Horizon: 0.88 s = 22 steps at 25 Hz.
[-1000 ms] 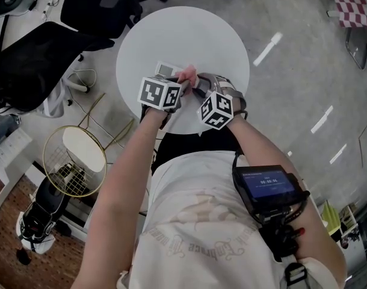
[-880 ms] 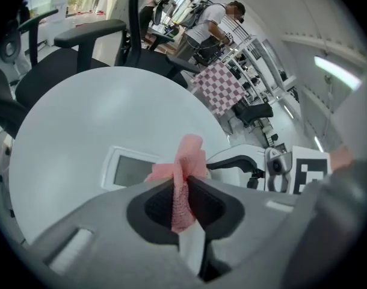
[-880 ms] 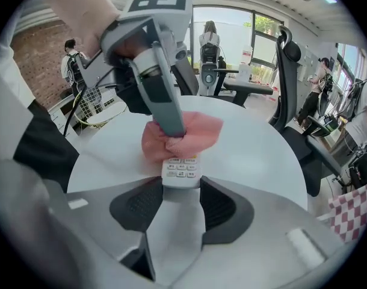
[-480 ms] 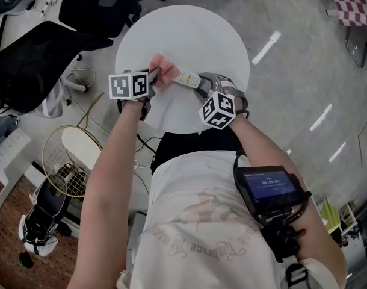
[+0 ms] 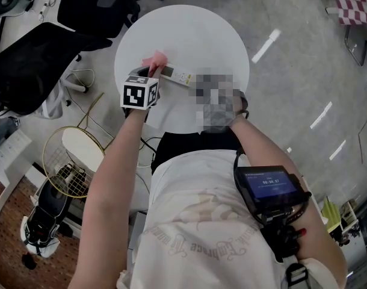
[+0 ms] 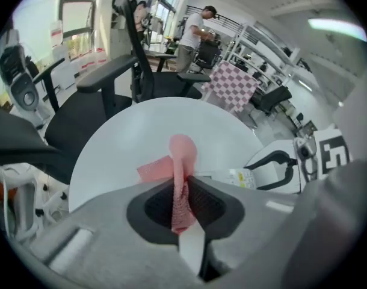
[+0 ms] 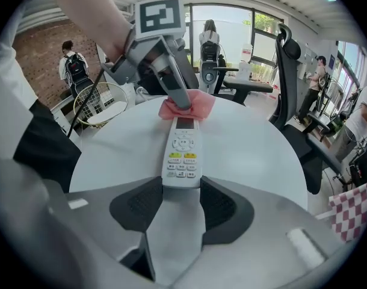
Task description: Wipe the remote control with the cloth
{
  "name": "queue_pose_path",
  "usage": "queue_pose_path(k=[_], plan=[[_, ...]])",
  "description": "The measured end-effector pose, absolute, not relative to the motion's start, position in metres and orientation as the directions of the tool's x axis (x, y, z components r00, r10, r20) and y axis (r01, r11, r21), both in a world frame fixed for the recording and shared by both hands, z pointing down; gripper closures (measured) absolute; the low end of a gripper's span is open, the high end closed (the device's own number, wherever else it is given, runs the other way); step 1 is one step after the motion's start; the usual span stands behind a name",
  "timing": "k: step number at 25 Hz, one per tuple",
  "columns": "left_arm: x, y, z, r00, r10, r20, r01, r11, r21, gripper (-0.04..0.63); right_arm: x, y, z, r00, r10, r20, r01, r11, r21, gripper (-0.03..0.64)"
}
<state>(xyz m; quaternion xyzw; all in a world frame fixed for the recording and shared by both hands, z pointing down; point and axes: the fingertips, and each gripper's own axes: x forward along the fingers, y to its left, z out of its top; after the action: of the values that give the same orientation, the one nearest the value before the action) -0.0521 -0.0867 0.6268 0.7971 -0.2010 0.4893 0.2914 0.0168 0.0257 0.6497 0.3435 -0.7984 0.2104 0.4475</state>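
Note:
A white remote control lies on the round white table, pointing away from my right gripper, which is shut on its near end with both pads against its sides. My left gripper is shut on a pink cloth. It holds the cloth down on the far, screen end of the remote. In the head view the cloth and remote sit at the table's left part, with the left gripper just below the cloth. A blurred patch covers the right gripper there.
Black office chairs stand left of and behind the table. A gold wire basket sits on the floor at the lower left. A checkered cloth lies far right. People stand in the background of both gripper views.
My left gripper has slid the pink cloth leftward along the remote, from beside the right gripper to the remote's far end. The right gripper has kept still on the remote.

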Motion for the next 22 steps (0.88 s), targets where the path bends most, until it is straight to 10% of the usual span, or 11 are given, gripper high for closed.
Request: queue_pose_path(k=[22], plan=[[0.042, 0.038, 0.614, 0.588, 0.301, 0.751, -0.327, -0.760, 0.561, 0.558, 0.015, 0.024, 0.650, -0.359, -0.360, 0.861, -0.733, 0.679, -0.022, 0.411]])
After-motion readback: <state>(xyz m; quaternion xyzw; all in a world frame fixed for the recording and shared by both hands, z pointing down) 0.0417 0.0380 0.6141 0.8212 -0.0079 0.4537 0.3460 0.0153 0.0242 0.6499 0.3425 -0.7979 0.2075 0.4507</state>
